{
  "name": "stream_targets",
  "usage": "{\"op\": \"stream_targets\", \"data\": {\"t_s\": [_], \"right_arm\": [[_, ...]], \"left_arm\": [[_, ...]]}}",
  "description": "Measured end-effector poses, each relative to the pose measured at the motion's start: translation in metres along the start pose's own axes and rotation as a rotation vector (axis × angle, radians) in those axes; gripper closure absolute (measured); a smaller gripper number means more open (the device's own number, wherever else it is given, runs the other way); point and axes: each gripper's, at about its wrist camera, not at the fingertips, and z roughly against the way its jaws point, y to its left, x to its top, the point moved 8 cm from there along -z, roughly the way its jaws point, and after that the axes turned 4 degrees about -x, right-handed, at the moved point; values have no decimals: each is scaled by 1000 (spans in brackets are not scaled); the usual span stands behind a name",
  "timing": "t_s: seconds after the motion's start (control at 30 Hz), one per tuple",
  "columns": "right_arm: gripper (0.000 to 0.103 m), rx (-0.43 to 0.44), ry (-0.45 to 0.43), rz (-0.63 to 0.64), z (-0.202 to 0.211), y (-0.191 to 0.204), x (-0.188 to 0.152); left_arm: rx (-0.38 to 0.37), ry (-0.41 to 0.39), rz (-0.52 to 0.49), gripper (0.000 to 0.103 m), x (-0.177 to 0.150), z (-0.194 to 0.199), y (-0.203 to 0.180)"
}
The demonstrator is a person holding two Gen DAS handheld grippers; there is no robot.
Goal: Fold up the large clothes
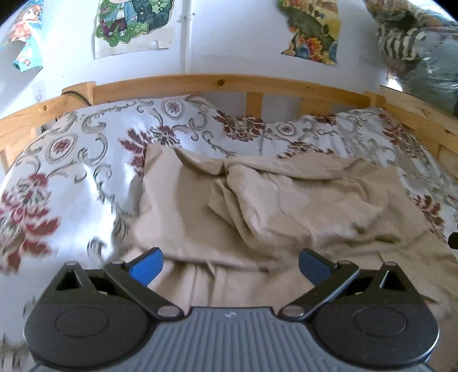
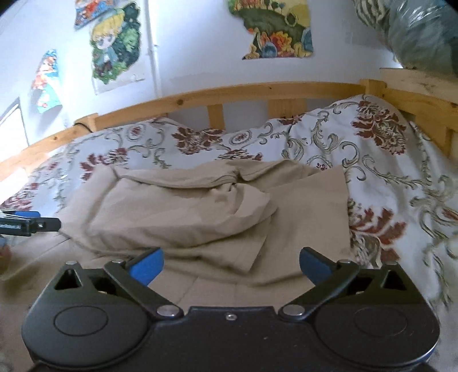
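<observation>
**Both grippers spread wide above the beige garment**

Your left gripper (image 1: 230, 266) has its blue-padded jaws spread wide, with nothing between them; the pads touch no cloth. Through its camera, the large, rumpled beige cotton garment (image 1: 266, 200) fills the middle of the view, from about 9 o'clock across to 3 o'clock. Its upper part is doubled over on itself, with a loose flap bunched near the centre and a flatter panel toward 10 o'clock. A thin drawstring of the same colour (image 1: 211, 267) lies on the cloth at 6 o'clock, just ahead of the fingers.

Your right gripper (image 2: 231, 266) is likewise wide apart and empty, hanging over the near edge of the same garment (image 2: 200, 211). From this side the folded bulk sits at centre, and a flat rectangular panel reaches toward 2 o'clock. At 9 o'clock the tip of your other gripper (image 2: 31, 223) pokes in from the edge.

The garment lies on a white bedspread printed with dark red flowers and grey scrolls (image 1: 71, 160), which shows around it from 9 through 12 to 3 o'clock. Behind that, at 12 o'clock, runs a light pine bed rail with upright slats (image 1: 217, 83), and above it a white wall with colourful cartoon posters (image 1: 128, 23). At 2 o'clock a clear plastic bag of striped and blue-grey fabric (image 1: 415, 45) rests on the wooden ledge.
</observation>
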Motion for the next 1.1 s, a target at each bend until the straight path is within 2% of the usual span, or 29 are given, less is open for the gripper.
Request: {"op": "stream_targets", "data": {"t_s": [0.1,0.23,0.33,0.47,0.6,0.7,0.77,0.87,0.93,1.03,1.1], "right_arm": [[1,12,12,28,33,15,-13],[1,50,40,134,69,42,-34],[1,57,106,213,82,57,-54],[1,84,195,300,83,74,-84],[1,94,275,423,70,90,-112],[1,156,347,490,65,100,-132],[1,141,378,545,59,104,-144],[1,96,352,600,54,106,-147],[3,48,287,628,55,106,-139],[13,20,221,622,58,102,-127],[29,40,188,594,62,103,-120]], "left_arm": [[-2,38,-1,1,-24,23,-13],[7,98,-48,1,-55,48,-33],[-14,106,-91,1,-71,65,-48],[-68,127,-192,1,-93,78,-66],[-107,196,-279,1,-118,76,-74],[-155,205,-304,1,-130,79,-78],[-199,203,-321,1,-136,82,-81],[-221,205,-389,1,-143,83,-88],[-230,197,-432,1,-147,84,-93],[-191,171,-482,1,-150,84,-98],[-147,159,-517,1,-149,79,-100]]}}
